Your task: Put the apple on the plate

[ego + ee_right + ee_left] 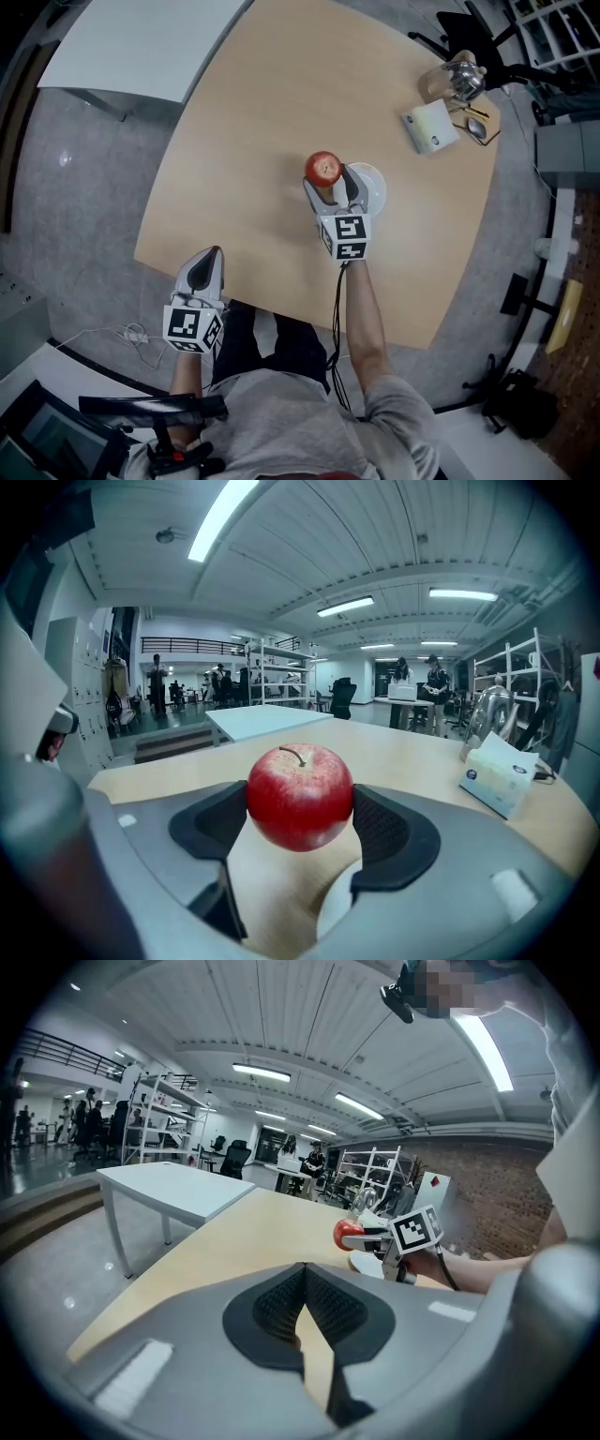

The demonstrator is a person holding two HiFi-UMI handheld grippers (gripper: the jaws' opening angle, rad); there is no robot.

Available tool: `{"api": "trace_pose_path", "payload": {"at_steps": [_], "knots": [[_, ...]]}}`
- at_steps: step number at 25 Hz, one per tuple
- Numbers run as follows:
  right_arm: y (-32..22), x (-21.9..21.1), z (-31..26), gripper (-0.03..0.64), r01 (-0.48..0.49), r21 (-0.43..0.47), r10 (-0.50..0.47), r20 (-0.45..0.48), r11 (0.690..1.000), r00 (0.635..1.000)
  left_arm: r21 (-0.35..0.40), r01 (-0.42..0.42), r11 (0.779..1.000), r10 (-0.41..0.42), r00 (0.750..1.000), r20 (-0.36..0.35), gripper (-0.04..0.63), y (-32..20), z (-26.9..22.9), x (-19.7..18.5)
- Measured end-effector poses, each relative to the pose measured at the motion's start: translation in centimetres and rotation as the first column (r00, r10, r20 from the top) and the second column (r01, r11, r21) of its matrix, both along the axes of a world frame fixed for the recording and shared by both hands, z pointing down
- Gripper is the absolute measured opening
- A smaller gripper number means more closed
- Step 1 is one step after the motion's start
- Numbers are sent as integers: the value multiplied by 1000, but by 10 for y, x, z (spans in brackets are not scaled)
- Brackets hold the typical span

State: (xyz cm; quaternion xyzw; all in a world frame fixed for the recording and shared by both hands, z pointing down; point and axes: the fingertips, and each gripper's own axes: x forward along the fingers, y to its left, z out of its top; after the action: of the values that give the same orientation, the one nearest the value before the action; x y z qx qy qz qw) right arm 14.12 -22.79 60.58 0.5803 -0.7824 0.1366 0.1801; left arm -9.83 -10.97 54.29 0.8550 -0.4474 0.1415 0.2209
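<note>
Left tongs are held pressed together and empty over the near edge of the bench. Farther in, toward the bench's middle, the apple is pinched in the right tongs, lifted clear, just beside the plate. Pickup is judged done; carrying across and release remain.
</note>
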Motion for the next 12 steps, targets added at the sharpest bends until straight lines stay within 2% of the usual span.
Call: {"api": "trace_pose_path", "payload": {"at_steps": [12], "knots": [[28,70,5,359,-137,-18,136,-25,990,990,5,-98,995,98,995,-6,20,-6,-2,46]]}}
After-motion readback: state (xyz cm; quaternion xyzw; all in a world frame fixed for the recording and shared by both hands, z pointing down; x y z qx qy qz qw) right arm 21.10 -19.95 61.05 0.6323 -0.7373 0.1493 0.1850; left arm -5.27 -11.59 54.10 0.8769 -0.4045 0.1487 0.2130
